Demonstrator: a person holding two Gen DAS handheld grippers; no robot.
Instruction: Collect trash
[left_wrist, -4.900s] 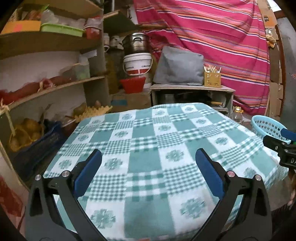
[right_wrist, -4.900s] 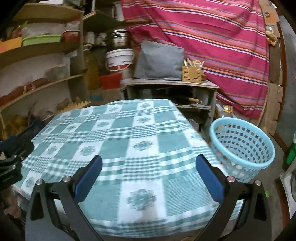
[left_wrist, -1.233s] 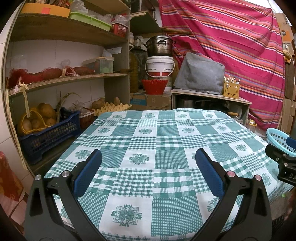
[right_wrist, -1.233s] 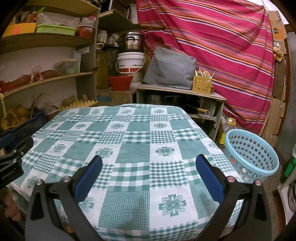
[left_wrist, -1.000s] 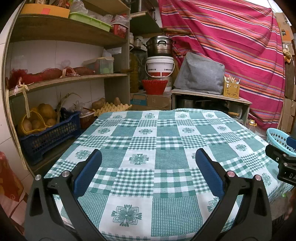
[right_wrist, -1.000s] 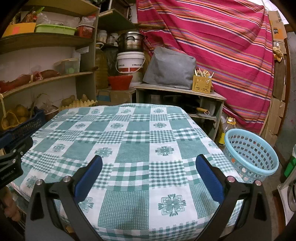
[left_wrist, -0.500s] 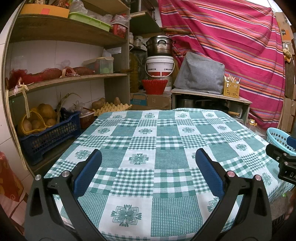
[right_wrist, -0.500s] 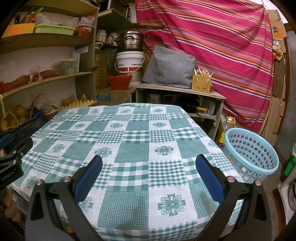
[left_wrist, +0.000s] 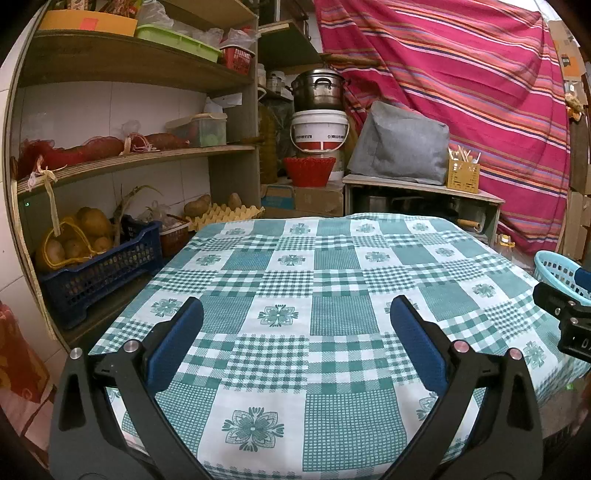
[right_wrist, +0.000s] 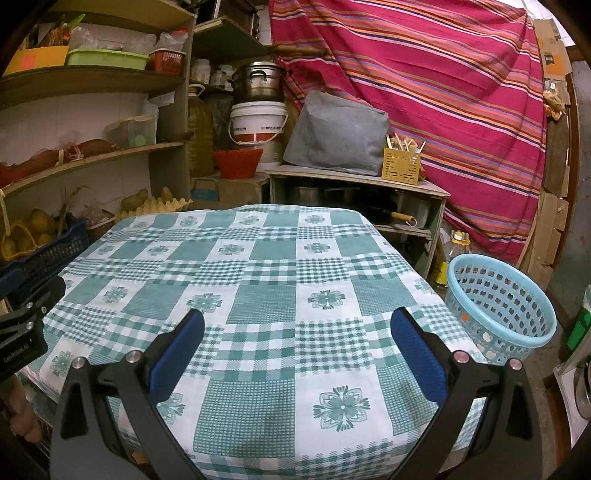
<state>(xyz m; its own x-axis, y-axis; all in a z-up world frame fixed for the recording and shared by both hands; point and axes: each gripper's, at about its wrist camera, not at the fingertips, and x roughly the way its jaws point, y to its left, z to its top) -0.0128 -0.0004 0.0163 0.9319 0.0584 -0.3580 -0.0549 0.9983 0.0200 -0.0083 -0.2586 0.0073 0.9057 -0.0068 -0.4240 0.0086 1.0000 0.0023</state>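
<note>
A table with a green and white checked cloth (left_wrist: 332, 280) fills both views; it also shows in the right wrist view (right_wrist: 266, 280). I see no trash on the cloth. My left gripper (left_wrist: 295, 314) is open and empty above the near edge of the table. My right gripper (right_wrist: 295, 328) is open and empty above the near edge too. A light blue perforated basket (right_wrist: 502, 302) stands on the floor to the right of the table; its rim shows in the left wrist view (left_wrist: 554, 266).
Wooden shelves (left_wrist: 129, 158) with produce and boxes line the left wall. A dark blue crate (left_wrist: 92, 273) of potatoes sits beside the table. A low cabinet (right_wrist: 354, 192) with a grey bag stands behind. A striped pink cloth (right_wrist: 424, 74) hangs at the back.
Since 4.9 s ago both grippers have drawn back and risen, so more of the table shows. Over the last second nothing has visibly moved.
</note>
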